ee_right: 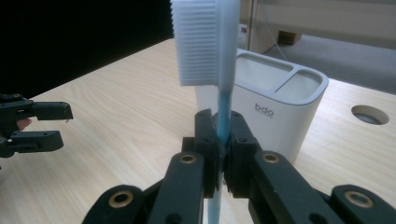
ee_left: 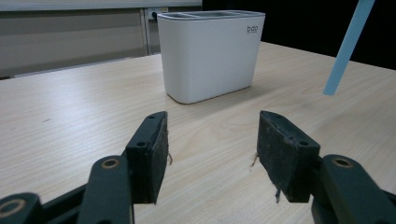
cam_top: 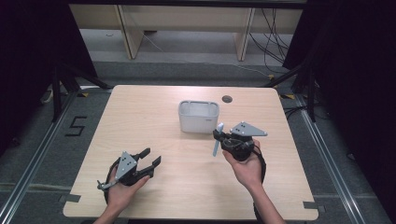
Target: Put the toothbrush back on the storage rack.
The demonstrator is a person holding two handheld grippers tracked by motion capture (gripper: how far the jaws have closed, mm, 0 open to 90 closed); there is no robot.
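Note:
A white holder (cam_top: 198, 116) with compartments stands upright near the middle of the table, a little toward the back. My right gripper (cam_top: 219, 136) is just in front of its right end, shut on the handle of a light blue toothbrush (cam_top: 217, 140). In the right gripper view the toothbrush (ee_right: 219, 46) stands upright between the jaws, bristle head up, with the holder (ee_right: 275, 107) right behind it. My left gripper (cam_top: 152, 157) rests low at the front left, open, nothing between its pads (ee_left: 154, 154). It faces the holder (ee_left: 210, 53) across bare wood, and the toothbrush's (ee_left: 348, 44) lower end hangs at the upper right.
A round cable hole (cam_top: 227, 99) lies behind the holder near the table's far edge. The light wooden table (cam_top: 140, 121) has bare wood left of the holder and along the front. Beyond the far edge are wooden furniture legs and floor cables.

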